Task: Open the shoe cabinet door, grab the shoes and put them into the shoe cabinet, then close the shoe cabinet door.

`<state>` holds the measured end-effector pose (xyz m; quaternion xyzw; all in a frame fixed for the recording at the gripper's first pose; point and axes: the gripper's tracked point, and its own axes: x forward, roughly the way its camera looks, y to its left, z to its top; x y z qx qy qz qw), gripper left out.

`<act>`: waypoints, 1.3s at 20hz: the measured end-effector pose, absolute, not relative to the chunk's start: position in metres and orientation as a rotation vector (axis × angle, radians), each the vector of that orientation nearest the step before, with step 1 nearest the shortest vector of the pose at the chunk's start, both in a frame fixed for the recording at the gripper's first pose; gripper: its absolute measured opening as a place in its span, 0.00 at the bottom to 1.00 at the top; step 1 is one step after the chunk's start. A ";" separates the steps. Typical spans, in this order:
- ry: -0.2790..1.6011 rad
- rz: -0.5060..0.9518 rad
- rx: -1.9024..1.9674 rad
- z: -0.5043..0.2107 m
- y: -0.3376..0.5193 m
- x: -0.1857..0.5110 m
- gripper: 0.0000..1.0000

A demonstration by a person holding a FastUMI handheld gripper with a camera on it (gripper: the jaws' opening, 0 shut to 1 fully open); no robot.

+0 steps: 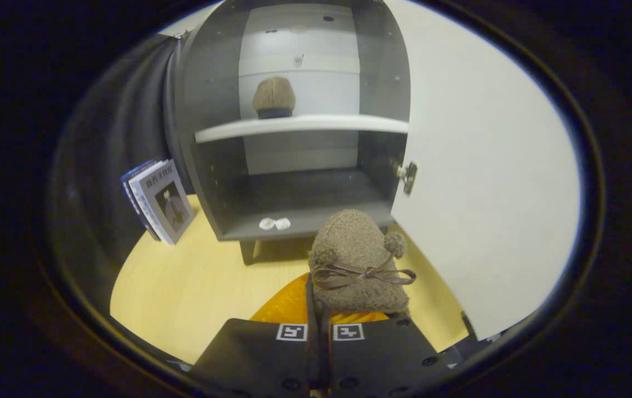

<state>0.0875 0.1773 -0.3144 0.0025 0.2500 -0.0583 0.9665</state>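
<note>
The grey shoe cabinet (pixel 205 182) stands open ahead, its white door (pixel 487 182) swung out to the right. One brown fuzzy shoe (pixel 273 97) sits on the white upper shelf (pixel 299 125). A second brown fuzzy shoe (pixel 359 260) with a ribbon bow and pompoms hangs just ahead of my fingers, toe pointing at the cabinet's lower compartment. My gripper (pixel 319 330) is shut on this shoe's heel edge, the two fingers nearly meeting. The shoe is lifted above the wooden floor (pixel 194 287), in front of the cabinet's bottom shelf (pixel 304 221).
A small white object (pixel 274 223) lies at the front of the bottom shelf. Books (pixel 158 200) lean against the cabinet's left side, by the dark cloth wall. An orange mat (pixel 288 304) lies on the floor under the held shoe. The door's hinge (pixel 407 176) juts out near the shoe.
</note>
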 end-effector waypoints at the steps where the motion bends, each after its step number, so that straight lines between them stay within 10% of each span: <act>1: 0.495 -0.126 0.011 -0.296 0.178 0.091 0.03; 13: 0.308 -0.108 -0.054 -0.125 0.178 0.223 0.03; 26: 0.480 -0.003 -0.168 -0.159 0.147 0.427 0.02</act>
